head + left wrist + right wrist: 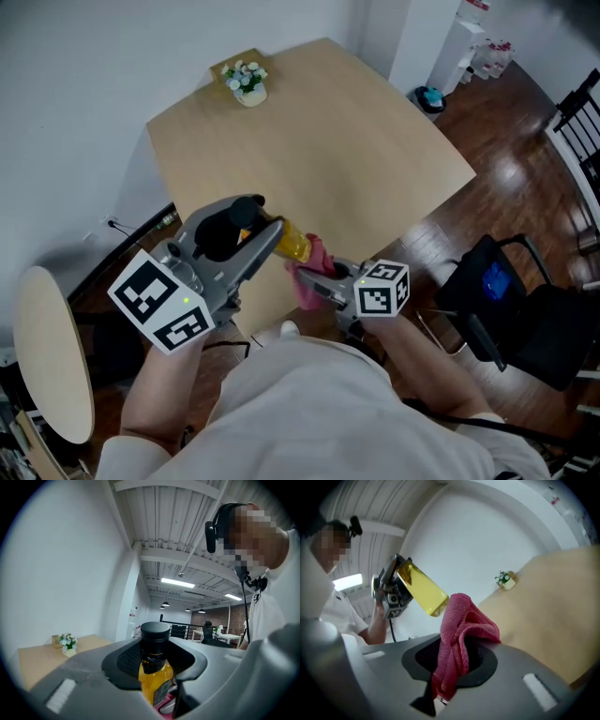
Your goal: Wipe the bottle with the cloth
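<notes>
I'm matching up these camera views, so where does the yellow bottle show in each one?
Head view: bottle, lower centre, beside pink cloth.
Left gripper view: bottom centre, clamped between the jaws.
Right gripper view: upper left, above the cloth.
Shared landmark: the flower pot.

Open loft office (brick wall (236,618), strip lights (178,582), desks (226,637))

The left gripper (267,236) and the right gripper (314,281) have smooth grey plastic shells. Each has a black textured pad set in a rounded hollow by the jaws. Each also carries a white cube printed with black square markers: the left cube (161,302), which has a small green light (187,301), and the right cube (383,288). The person wears a white short-sleeved shirt (319,403) and a black headset (219,521) with a thin black cable (244,609).
</notes>
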### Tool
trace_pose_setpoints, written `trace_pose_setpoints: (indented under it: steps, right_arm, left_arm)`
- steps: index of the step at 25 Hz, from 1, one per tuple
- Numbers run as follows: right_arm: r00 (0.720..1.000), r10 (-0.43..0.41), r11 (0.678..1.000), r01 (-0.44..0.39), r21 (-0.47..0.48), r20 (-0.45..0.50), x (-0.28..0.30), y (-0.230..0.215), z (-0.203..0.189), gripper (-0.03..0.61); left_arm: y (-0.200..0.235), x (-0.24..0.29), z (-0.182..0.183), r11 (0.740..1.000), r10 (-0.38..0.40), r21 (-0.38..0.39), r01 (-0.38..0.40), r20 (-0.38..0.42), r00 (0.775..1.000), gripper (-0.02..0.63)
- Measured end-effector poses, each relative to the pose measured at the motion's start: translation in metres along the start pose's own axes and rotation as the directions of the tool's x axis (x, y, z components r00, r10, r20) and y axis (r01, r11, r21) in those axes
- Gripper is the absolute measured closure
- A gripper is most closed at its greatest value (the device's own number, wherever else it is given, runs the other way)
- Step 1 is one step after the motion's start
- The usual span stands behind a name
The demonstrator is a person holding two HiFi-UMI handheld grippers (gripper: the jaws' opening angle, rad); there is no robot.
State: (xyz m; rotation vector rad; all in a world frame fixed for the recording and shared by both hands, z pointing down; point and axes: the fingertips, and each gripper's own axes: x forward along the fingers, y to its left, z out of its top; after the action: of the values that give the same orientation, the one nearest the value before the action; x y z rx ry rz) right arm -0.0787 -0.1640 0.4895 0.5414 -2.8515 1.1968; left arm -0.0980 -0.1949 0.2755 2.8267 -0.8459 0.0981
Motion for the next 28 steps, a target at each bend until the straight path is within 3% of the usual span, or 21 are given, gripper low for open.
trace_pose_setpoints:
  steps: [2, 5, 11, 16, 22, 28]
  right_arm:
    - [0.996, 0.069, 0.993, -0.075, 0.095, 0.064, 0.009, 0.013, 0.007, 0.503]
    - [0.991, 0.092, 0.982, -0.106, 0.159, 0.093, 0.014, 0.019, 0.005, 0.503]
    - [0.994, 0.011, 0.982, -0.031, 0.187, 0.106, -0.021, 0.007, 0.002, 0.503]
    - [0.981, -0.065, 0.990, 0.040, 0.137, 0.182, -0.082, 0.002, 0.028, 0.503]
    - [0.954, -0.173, 0.984, 0.159, 0.077, 0.243, -0.157, -0.009, 0.062, 0.503]
    - [0.958, -0.200, 0.979, 0.206, -0.004, 0.207, -0.198, -0.022, 0.082, 0.503]
  left_arm:
    - [0.001, 0.000, -0.006, 1.000, -0.015, -0.002, 0.015, -0.010, 1.000, 0.459]
    - [0.005, 0.000, -0.015, 1.000, -0.028, 0.002, 0.028, -0.030, 0.999, 0.459]
    - [0.007, 0.013, -0.030, 0.998, -0.055, -0.019, 0.054, -0.049, 0.997, 0.459]
    - [0.010, 0.036, -0.045, 0.999, -0.031, 0.012, 0.033, -0.085, 0.996, 0.459]
    - [0.044, 0.069, -0.099, 0.993, 0.115, 0.029, -0.112, -0.160, 0.980, 0.458]
    - [0.073, 0.100, -0.154, 0.956, 0.293, 0.041, -0.290, -0.149, 0.945, 0.457]
